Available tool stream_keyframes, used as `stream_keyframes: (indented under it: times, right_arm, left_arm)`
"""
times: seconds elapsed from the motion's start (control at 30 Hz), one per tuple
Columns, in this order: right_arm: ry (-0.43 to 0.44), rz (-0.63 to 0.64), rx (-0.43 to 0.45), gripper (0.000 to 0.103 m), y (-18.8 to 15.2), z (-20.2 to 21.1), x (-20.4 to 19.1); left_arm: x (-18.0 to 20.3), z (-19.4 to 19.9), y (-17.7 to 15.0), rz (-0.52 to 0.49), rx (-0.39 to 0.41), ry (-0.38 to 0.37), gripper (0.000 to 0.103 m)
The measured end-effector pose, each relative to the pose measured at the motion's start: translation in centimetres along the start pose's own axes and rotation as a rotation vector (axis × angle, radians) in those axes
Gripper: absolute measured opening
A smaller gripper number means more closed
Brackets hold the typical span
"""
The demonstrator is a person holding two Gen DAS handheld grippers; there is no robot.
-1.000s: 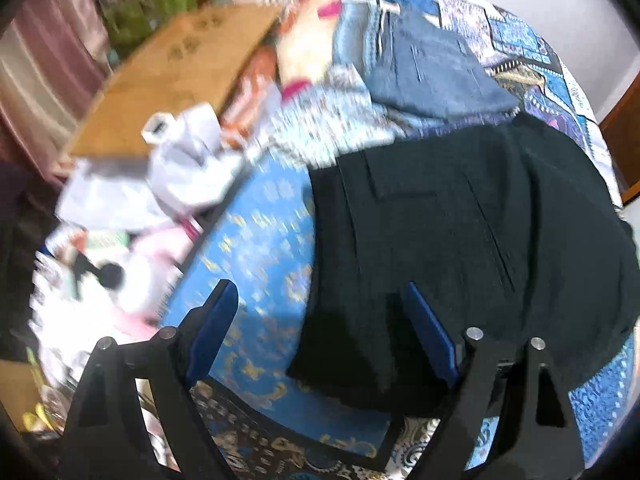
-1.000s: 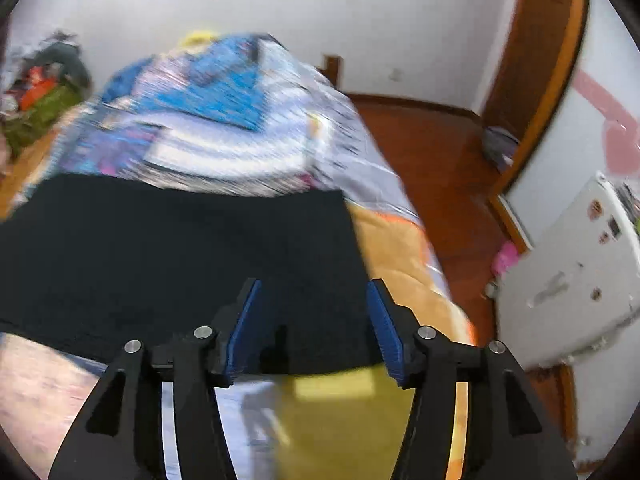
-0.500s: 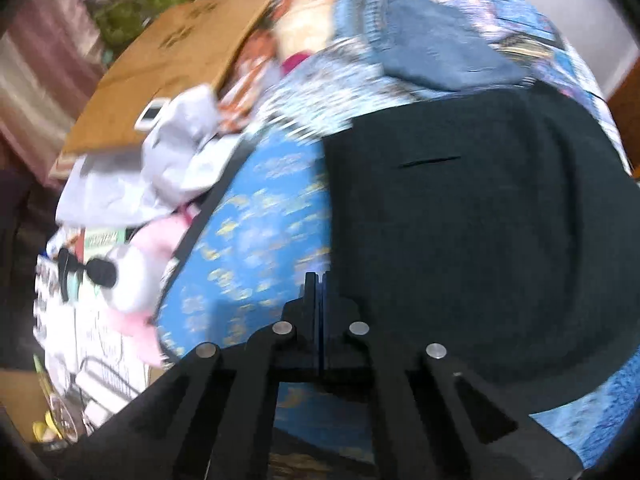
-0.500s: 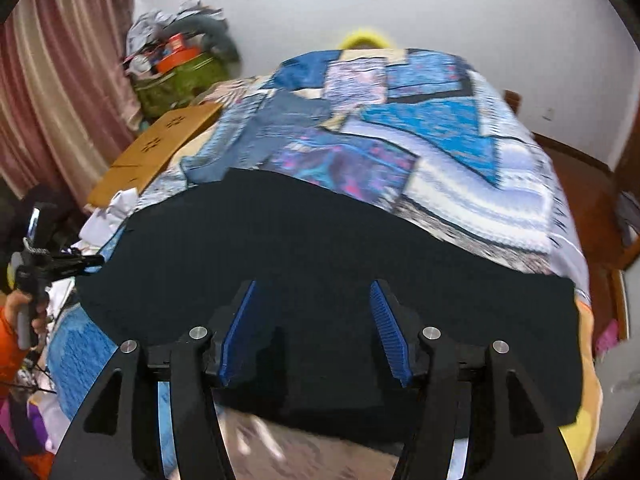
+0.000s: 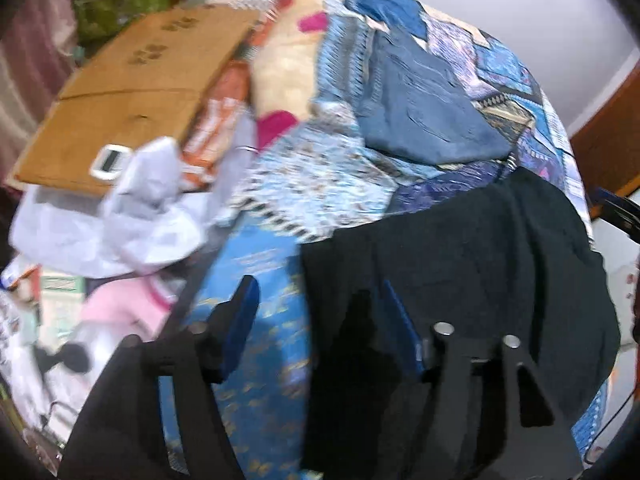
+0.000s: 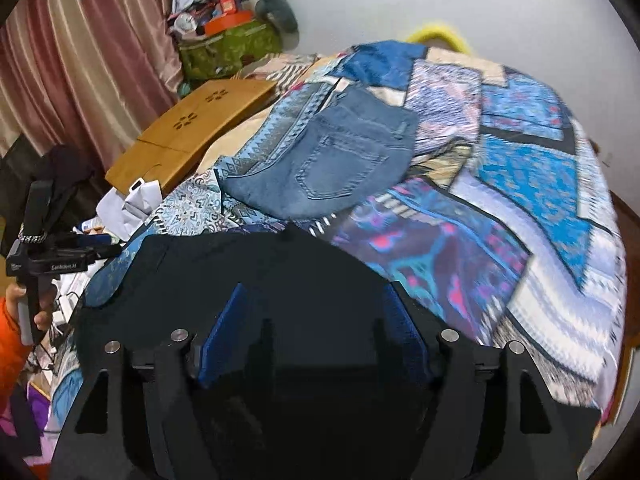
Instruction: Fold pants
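Between the left fingers: left gripper [image 5: 320,312] stands with its blue pads spread wide and nothing between them; the left pad sits over the blue bedspread, the right pad over the dark cloth, low in the left wrist frame.
Right jaws: right gripper [image 6: 316,332] is likewise parted, blue pads well apart, empty, hovering over the dark cloth at the lower centre of the right wrist frame.
Task garment: black pants [image 5: 460,280] lie spread flat on the bed, filling the lower right of the left wrist frame and the lower centre of the right wrist frame [image 6: 260,276]; whether either gripper touches the cloth cannot be told.
Beyond the pants: folded blue jeans [image 6: 340,160] rest higher in the frame, back pocket up, apart from the black cloth.
Bedding: patchwork quilt [image 6: 520,168] covers the bed, running to the right edge of the frame.
Upper left: wooden lap tray [image 6: 192,128] leans beside the bed, with white paper or cloth [image 5: 140,216] heaped below it.
Far left edge, right wrist frame: the person's hand [image 6: 40,312] grips the other handle.
Background: pink curtain [image 6: 80,48], a green bag [image 6: 228,48] of clutter, white wall.
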State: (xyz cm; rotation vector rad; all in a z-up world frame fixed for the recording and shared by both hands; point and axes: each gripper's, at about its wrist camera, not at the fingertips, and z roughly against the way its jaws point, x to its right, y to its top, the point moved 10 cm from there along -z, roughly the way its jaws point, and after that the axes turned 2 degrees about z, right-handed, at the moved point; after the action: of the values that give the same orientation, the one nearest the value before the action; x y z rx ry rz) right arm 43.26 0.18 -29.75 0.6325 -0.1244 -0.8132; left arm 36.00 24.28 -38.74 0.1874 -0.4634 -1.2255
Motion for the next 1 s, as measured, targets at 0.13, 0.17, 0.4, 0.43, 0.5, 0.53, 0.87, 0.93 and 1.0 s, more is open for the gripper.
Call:
stream_keyframes:
  times: [0.13, 0.17, 0.4, 0.43, 0.5, 0.53, 0.87, 0.93, 1.0]
  right_arm:
    - [0.015, 0.01, -0.058, 0.068, 1.3, -3.9, 0.2]
    - [0.021, 0.009, -0.069, 0.068, 1.5, -4.7, 0.2]
    - [0.119, -0.047, -0.134, 0.055, 2.5, -8.6, 0.1]
    - [0.142, -0.045, -0.153, 0.044, 2.3, -9.0, -0.2]
    - [0.126, 0.003, -0.165, 0.033, 1.9, -9.5, -0.7]
    - [0.111, 0.039, -0.165, 0.022, 1.8, -9.5, -1.0]
    - [-0.028, 0.128, -0.155, 0.01, 1.9, -10.3, -1.2]
    - [-0.049, 0.14, -0.161, 0.012, 2.0, -10.2, -1.3]
    - [-0.051, 0.112, -0.172, 0.018, 2.0, -9.1, -1.2]
  left_arm:
    - [1.1, -3.4, 0.0, -0.012, -0.079, -0.039, 0.067]
    - [1.6, -3.9, 0.0, -0.013, -0.092, -0.077, 0.067]
    - [3.0, -4.3, 0.1, -0.021, -0.119, -0.204, 0.043]
    - [3.0, -4.2, 0.2, -0.021, -0.113, -0.203, 0.04]
    - [3.0, -3.8, 0.3, -0.04, -0.085, -0.175, 0.034]
    - [2.9, -3.7, 0.4, -0.054, -0.072, -0.152, 0.031]
    - [1.0, -3.9, 2.4, -0.186, 0.017, 0.16, 0.026]
    - [0.8, -3.9, 2.7, -0.181, -0.001, 0.153, 0.028]
    - [0.6, -2.8, 2.8, -0.151, -0.007, 0.141, 0.03]
